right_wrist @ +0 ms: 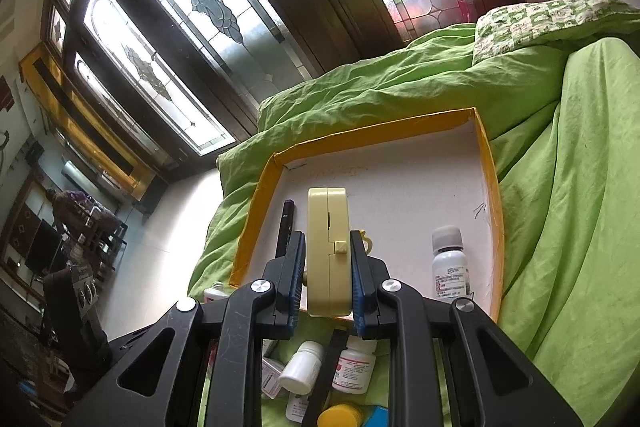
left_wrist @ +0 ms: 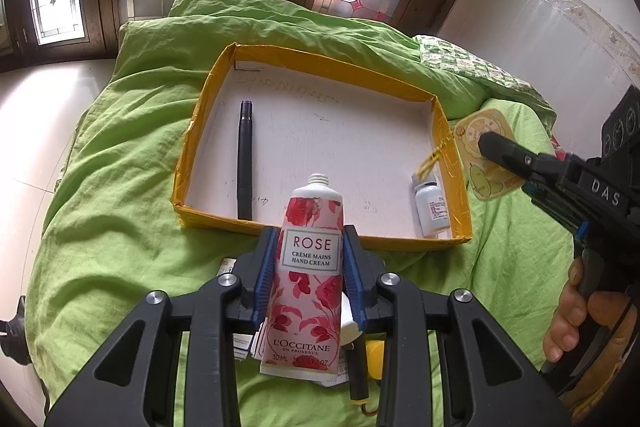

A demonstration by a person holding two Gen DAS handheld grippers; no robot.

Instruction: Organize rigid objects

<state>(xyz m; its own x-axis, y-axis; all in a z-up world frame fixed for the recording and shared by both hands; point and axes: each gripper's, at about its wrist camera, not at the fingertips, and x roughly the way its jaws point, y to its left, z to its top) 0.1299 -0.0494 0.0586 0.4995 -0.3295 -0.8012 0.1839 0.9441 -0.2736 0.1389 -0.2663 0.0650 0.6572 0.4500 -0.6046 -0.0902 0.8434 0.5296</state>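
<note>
Up front, the pink hand cream tube (left_wrist: 310, 275) sits clamped between the blue pads of the left tool (left_wrist: 310, 267), nozzle end pointing away and uncapped, held above the near wall of the yellow-edged tray (left_wrist: 460, 187). The right tool (right_wrist: 325, 275) is closed on a pale yellow flat case (right_wrist: 328, 251), gripped on its two broad faces and held edge-on over the tray's near end. Inside the tray lie a black pen (left_wrist: 245, 159) along the left side and a small white bottle (left_wrist: 430, 207) in the near right corner, well apart. The tray rests on a green bedspread (left_wrist: 120, 187) covering the bed. Below the right tool, more white bottles (right_wrist: 304, 367) and a yellow cap (right_wrist: 340, 417) lie on the bedspread. A person's hand (left_wrist: 576, 319) grips the right tool's handle.
</note>
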